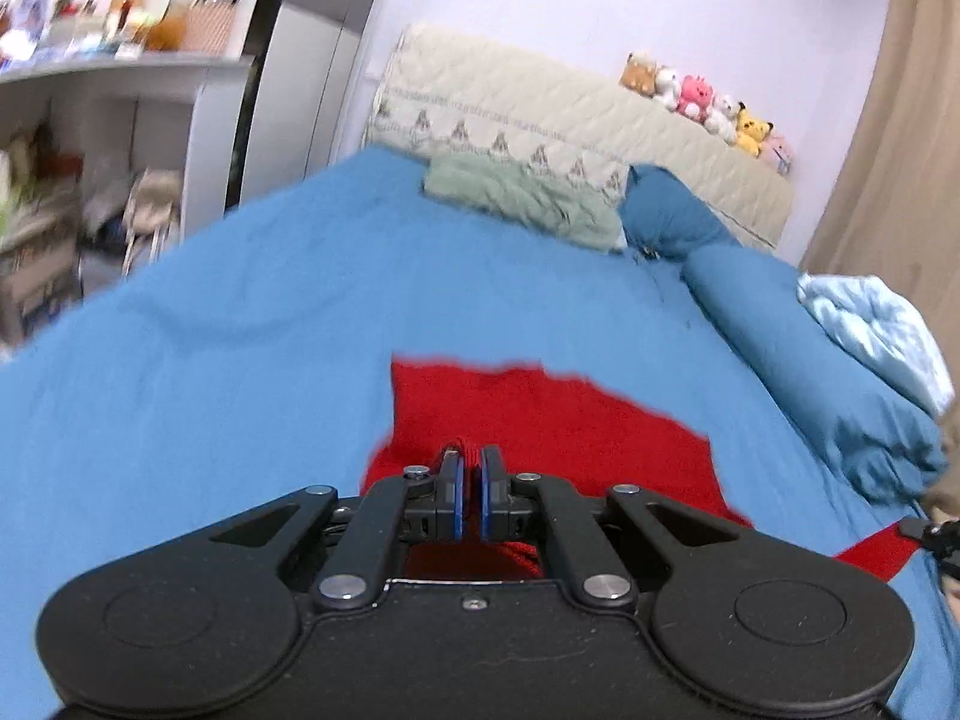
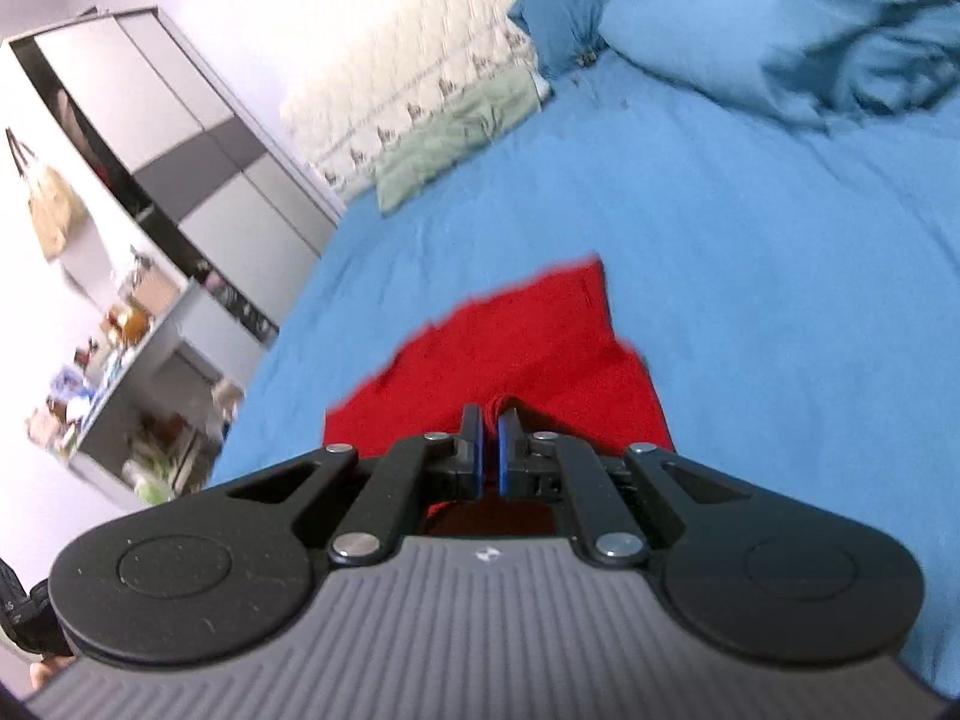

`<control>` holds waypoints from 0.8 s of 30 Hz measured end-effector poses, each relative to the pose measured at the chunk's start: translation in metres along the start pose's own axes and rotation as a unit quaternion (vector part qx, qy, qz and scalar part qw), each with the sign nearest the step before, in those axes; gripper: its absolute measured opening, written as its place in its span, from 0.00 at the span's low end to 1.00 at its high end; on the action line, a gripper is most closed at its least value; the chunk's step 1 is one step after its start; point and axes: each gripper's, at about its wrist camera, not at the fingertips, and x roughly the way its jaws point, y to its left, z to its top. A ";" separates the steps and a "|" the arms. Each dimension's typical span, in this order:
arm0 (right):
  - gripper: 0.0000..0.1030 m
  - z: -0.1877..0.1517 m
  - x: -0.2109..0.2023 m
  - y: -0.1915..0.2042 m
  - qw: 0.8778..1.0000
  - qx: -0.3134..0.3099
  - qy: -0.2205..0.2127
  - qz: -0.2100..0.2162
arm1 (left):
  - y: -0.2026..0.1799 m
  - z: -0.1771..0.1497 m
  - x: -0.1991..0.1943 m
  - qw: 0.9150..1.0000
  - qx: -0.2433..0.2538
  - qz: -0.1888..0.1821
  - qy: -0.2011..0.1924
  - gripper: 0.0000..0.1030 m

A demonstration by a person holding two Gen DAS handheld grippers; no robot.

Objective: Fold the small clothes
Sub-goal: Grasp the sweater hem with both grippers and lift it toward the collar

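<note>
- Left tongs (image 1: 471,456): blue pads drawn nearly together, a ridge of the red garment (image 1: 552,420) pinched between the tips.
- Right tongs (image 2: 490,417): pads likewise nearly closed, a fold of the same red garment (image 2: 540,330) caught between them.
- Red garment: spread on the blue bedsheet (image 1: 240,330) directly ahead of both tongs, its near edge gathered up at the tips; one corner trails toward the right tongs at the right edge of the left wrist view.
- Green cloth (image 1: 522,198): crumpled at the head of the bed, against the quilted headboard cover (image 1: 570,114), well apart from the garment.
- Blue pillows (image 1: 810,348): along the right side of the bed, a light blue blanket (image 1: 876,324) on top.
- Plush toys (image 1: 708,102): in a row on the headboard.
- Wardrobe (image 2: 180,138) and cluttered shelf (image 1: 114,60): left of the bed.
</note>
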 end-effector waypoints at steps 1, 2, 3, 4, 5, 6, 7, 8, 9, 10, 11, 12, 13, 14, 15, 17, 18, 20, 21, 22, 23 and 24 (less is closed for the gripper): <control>0.19 0.017 0.013 0.004 1.000 0.003 -0.003 0.004 | -0.004 0.018 0.018 1.000 0.001 0.003 -0.002 0.05; 0.19 0.034 0.028 0.008 1.000 0.007 -0.005 0.007 | -0.007 0.033 0.035 1.000 -0.001 0.006 -0.006 0.05; 0.19 0.055 0.048 0.012 1.000 0.012 -0.009 0.006 | -0.009 0.048 0.054 1.000 -0.002 0.012 -0.011 0.05; 0.19 0.070 0.066 0.014 1.000 0.015 -0.009 0.004 | -0.012 0.062 0.078 1.000 -0.002 0.022 -0.015 0.05; 0.19 0.087 0.089 0.016 1.000 0.020 -0.008 0.000 | -0.012 0.071 0.097 0.999 -0.004 0.029 -0.016 0.05; 0.19 0.101 0.111 0.016 1.000 0.023 -0.008 -0.007 | -0.013 0.081 0.120 0.999 -0.008 0.036 -0.014 0.05; 0.19 0.111 0.134 0.012 1.000 0.024 -0.007 -0.013 | -0.013 0.088 0.147 0.999 -0.014 0.044 -0.007 0.05; 0.19 0.121 0.161 0.007 1.000 0.021 -0.007 -0.022 | -0.011 0.091 0.170 0.999 -0.023 0.048 -0.001 0.05; 0.19 0.126 0.185 0.000 0.999 0.022 -0.007 -0.032 | -0.008 0.092 0.195 0.998 -0.032 0.052 0.003 0.05; 0.19 0.129 0.208 -0.008 0.999 0.024 -0.004 -0.037 | -0.005 0.091 0.223 0.997 -0.039 0.059 0.015 0.05; 0.19 0.130 0.234 -0.016 0.999 0.023 0.002 -0.044 | -0.002 0.088 0.245 0.997 -0.044 0.062 0.027 0.05; 0.19 0.126 0.256 -0.023 0.998 0.020 0.007 -0.055 | 0.001 0.083 0.267 0.996 -0.045 0.067 0.034 0.05; 0.19 0.124 0.274 -0.030 0.998 0.019 0.011 -0.064 | 0.003 0.077 0.288 0.995 -0.043 0.076 0.042 0.05; 0.19 0.119 0.292 -0.037 0.997 0.020 0.017 -0.073 | 0.006 0.071 0.303 0.995 -0.045 0.077 0.050 0.05; 0.19 0.114 0.306 -0.045 0.996 0.022 0.021 -0.080 | 0.009 0.065 0.319 0.994 -0.048 0.078 0.056 0.05; 0.19 0.107 0.330 -0.057 0.995 0.025 0.022 -0.090 | 0.012 0.060 0.339 0.993 -0.046 0.091 0.063 0.05; 0.19 0.105 0.339 -0.063 0.995 0.030 0.019 -0.092 | 0.015 0.058 0.347 0.992 -0.046 0.095 0.063 0.05; 0.19 0.105 0.352 -0.072 0.995 0.036 0.013 -0.089 | 0.016 0.057 0.355 0.992 -0.037 0.100 0.059 0.05; 0.19 0.106 0.357 -0.076 0.995 0.036 0.012 -0.087 | 0.016 0.057 0.357 0.993 -0.034 0.100 0.058 0.05; 0.20 0.104 0.360 -0.076 0.996 0.032 0.013 -0.087 | 0.015 0.057 0.358 0.993 -0.028 0.099 0.058 0.05; 0.22 0.103 0.364 -0.076 0.996 0.024 0.015 -0.086 | 0.013 0.056 0.357 0.993 -0.025 0.099 0.057 0.06; 0.26 0.100 0.362 -0.076 0.996 0.017 0.014 -0.086 | 0.013 0.056 0.354 0.994 -0.022 0.096 0.054 0.11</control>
